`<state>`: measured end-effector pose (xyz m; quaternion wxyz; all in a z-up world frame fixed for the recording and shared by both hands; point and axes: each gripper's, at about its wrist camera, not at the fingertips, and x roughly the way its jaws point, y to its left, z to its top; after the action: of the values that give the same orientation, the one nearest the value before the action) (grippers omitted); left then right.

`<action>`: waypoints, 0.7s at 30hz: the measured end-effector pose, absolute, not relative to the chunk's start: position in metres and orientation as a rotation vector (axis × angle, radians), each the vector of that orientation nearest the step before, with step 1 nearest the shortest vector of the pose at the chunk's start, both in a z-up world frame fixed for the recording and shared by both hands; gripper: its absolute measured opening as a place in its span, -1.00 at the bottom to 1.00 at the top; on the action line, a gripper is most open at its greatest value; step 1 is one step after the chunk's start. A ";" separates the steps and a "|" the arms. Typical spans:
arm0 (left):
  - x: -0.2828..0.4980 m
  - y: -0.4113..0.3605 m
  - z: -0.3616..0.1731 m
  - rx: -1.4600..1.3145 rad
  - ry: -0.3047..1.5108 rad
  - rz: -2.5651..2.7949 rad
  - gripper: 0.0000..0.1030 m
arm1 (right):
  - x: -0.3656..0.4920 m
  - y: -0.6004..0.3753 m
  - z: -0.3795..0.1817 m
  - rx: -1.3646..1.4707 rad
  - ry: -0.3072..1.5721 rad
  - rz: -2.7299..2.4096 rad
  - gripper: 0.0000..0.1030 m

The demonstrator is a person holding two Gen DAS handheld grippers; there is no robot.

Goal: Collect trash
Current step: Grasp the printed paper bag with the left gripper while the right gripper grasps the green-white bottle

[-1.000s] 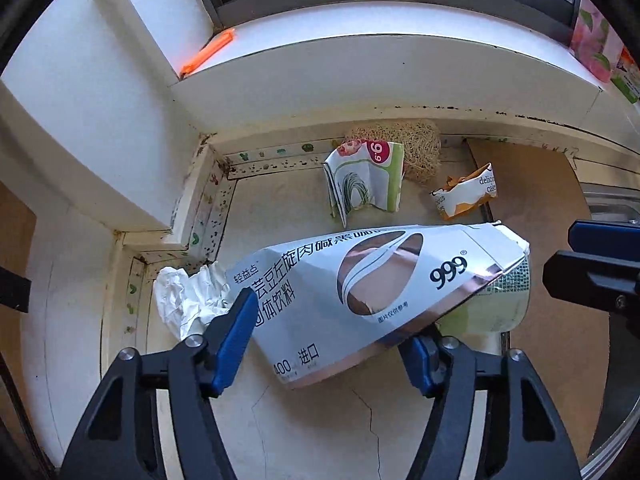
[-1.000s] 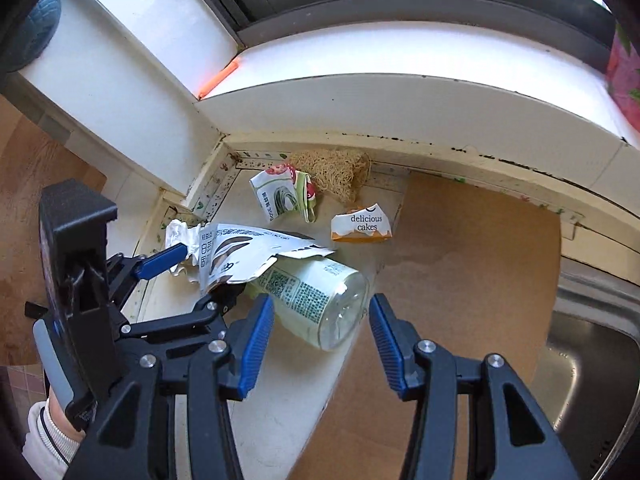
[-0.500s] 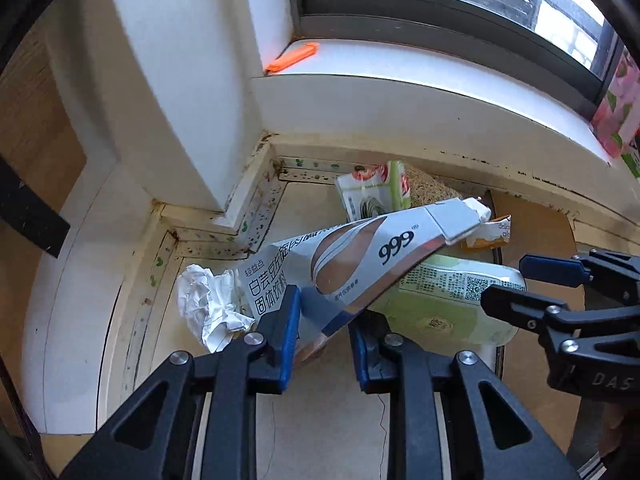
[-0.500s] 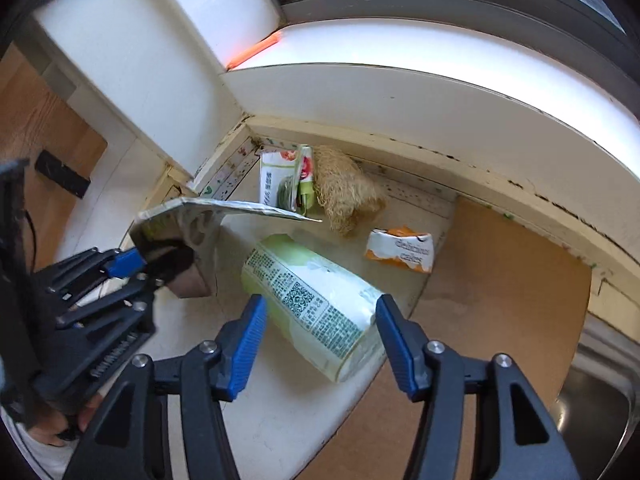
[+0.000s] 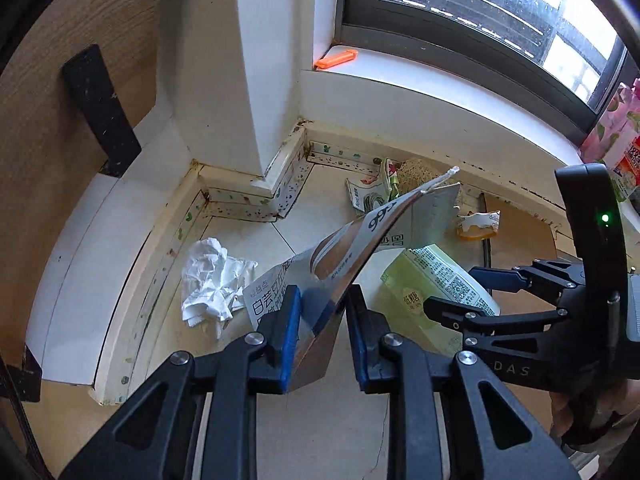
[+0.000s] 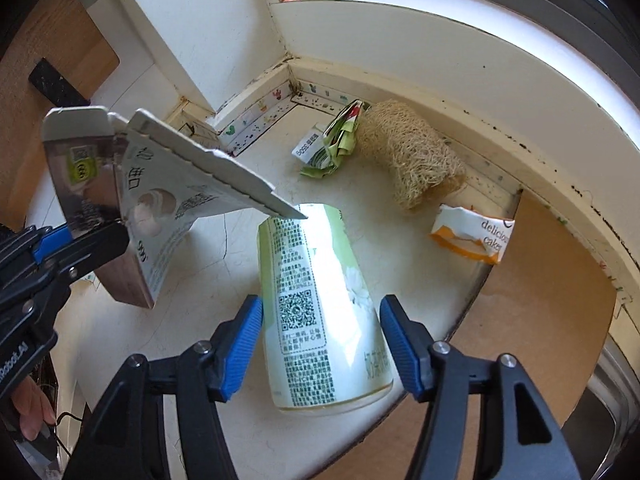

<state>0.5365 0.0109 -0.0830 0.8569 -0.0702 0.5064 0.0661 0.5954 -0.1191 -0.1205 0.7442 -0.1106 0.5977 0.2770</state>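
Left wrist view first: the left claw (image 5: 320,320) is clamped on the low end of the flattened silver drink pouch (image 5: 352,240), which a second ago lay flat on the worktop (image 5: 248,240) between wide-open pads. Now it's pinched and lifted clear, so I'd call that piece collected. Its long axis runs up and away from the claw, torn top end pointing toward the window corner, low end in the pads. The crumpled tissue (image 5: 212,280) sits just left of it, untouched. Right wrist view: the right claw (image 6: 320,340) isn't gripping anything, its jaws have just been opening wider, and it has dropped down so the green bottle (image 6: 316,304) lies between the pads without them pressing it. The bottle lies on its side near the worktop's edge, long axis running from the claw straight away toward the loofah (image 6: 408,160). Looks like the next grab to me.
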 end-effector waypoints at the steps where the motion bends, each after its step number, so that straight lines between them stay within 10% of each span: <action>1: 0.533 0.011 -0.083 -0.152 1.065 0.137 -0.59 | 0.594 -0.118 -0.122 -0.245 1.316 0.606 0.20; 21: 0.425 0.024 -0.059 -0.216 1.013 0.086 -0.61 | 0.513 -0.127 -0.082 -0.008 1.360 0.543 0.16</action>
<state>0.4247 0.0238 -0.0589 0.8679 -0.1031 0.4842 0.0409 0.5128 -0.1267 -0.0817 0.7437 -0.0037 0.6208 0.2479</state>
